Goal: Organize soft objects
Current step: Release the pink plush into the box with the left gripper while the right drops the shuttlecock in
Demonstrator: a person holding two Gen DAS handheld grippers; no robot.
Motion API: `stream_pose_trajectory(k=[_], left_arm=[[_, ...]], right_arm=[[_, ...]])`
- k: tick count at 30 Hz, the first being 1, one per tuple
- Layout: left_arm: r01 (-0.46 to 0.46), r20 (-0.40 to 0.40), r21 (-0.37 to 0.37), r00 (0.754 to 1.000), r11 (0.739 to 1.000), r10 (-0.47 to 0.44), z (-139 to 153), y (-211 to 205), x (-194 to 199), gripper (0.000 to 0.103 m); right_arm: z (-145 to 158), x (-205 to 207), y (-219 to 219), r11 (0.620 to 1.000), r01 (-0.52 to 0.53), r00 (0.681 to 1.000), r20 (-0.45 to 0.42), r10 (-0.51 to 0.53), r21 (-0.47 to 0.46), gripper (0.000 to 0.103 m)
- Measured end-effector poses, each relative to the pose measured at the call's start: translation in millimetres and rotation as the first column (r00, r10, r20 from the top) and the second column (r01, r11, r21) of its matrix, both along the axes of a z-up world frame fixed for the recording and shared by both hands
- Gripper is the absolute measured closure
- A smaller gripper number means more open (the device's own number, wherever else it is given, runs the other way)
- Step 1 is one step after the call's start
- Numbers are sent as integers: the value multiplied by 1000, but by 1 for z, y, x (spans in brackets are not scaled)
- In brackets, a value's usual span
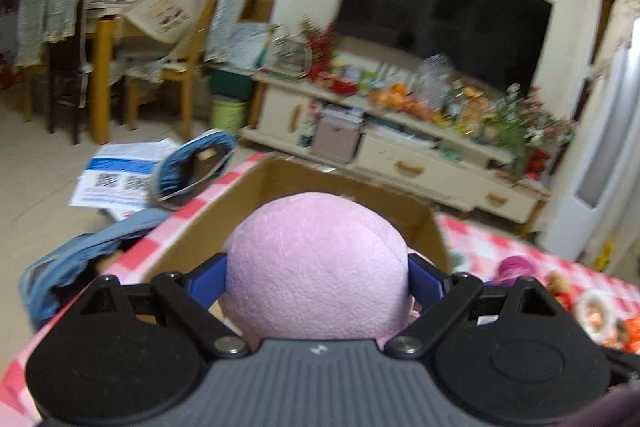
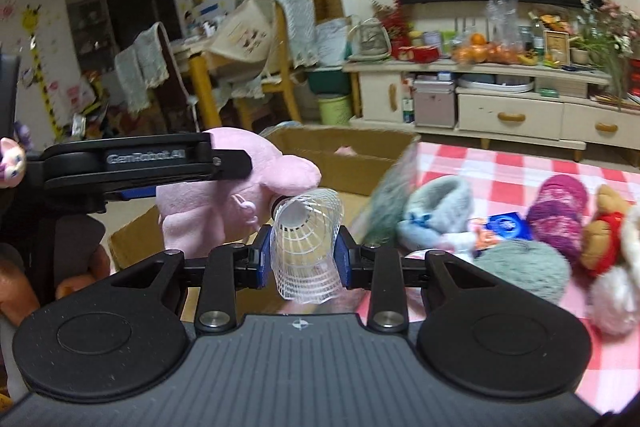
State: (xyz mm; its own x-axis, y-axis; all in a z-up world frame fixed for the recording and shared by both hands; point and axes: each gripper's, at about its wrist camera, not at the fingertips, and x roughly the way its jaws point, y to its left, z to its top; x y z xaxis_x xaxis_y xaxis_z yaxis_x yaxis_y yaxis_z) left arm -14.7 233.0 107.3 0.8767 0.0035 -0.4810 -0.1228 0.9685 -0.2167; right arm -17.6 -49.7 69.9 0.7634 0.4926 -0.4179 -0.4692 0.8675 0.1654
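My left gripper [image 1: 318, 273] is shut on a pink plush toy [image 1: 316, 267], its blue pads [image 1: 204, 279] pressed on both sides of the round body. It hangs over the open cardboard box [image 1: 224, 223] on the red-and-white checked table. In the right wrist view that pink plush toy [image 2: 212, 203] hangs from the left gripper [image 2: 180, 163] above the cardboard box [image 2: 360, 143]. My right gripper [image 2: 304, 259] is shut on a white foam net sleeve [image 2: 308, 247], a soft mesh tube held between the blue pads [image 2: 262, 259].
On the checked cloth [image 2: 500, 167] at the right lie a grey-blue knitted shoe [image 2: 436, 211], grey yarn [image 2: 524, 267], purple yarn [image 2: 556, 211], a small bear [image 2: 604, 227] and a white fluffy toy [image 2: 616, 291]. A blue bag [image 1: 80, 259] sits left of the box. Beyond stand a TV cabinet [image 1: 400, 163] and chairs.
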Motion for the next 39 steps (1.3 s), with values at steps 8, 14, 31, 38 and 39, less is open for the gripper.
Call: stream_pose_trajectory(k=[8, 14, 31, 38, 39], left_arm=[[-81, -84, 81, 993, 993, 88, -7, 11, 7, 7], [-104, -49, 150, 992, 983, 113, 0, 7, -1, 2], [-52, -16, 233, 998, 971, 57, 12, -29, -2, 1], [-22, -7, 257, 1000, 966, 25, 15, -52, -1, 1], [-18, -7, 263, 1000, 965, 21, 15, -56, -2, 1]], right_arm=[[-1, 6, 25, 997, -46, 999, 22, 47, -66, 60], [-8, 4, 34, 994, -82, 997, 9, 83, -77, 30], [4, -24, -11, 995, 100, 992, 75, -99, -8, 3], [-2, -42, -36, 984, 180, 980, 82, -180, 1, 2], [-3, -43, -38, 982, 190, 979, 78, -190, 5, 2]])
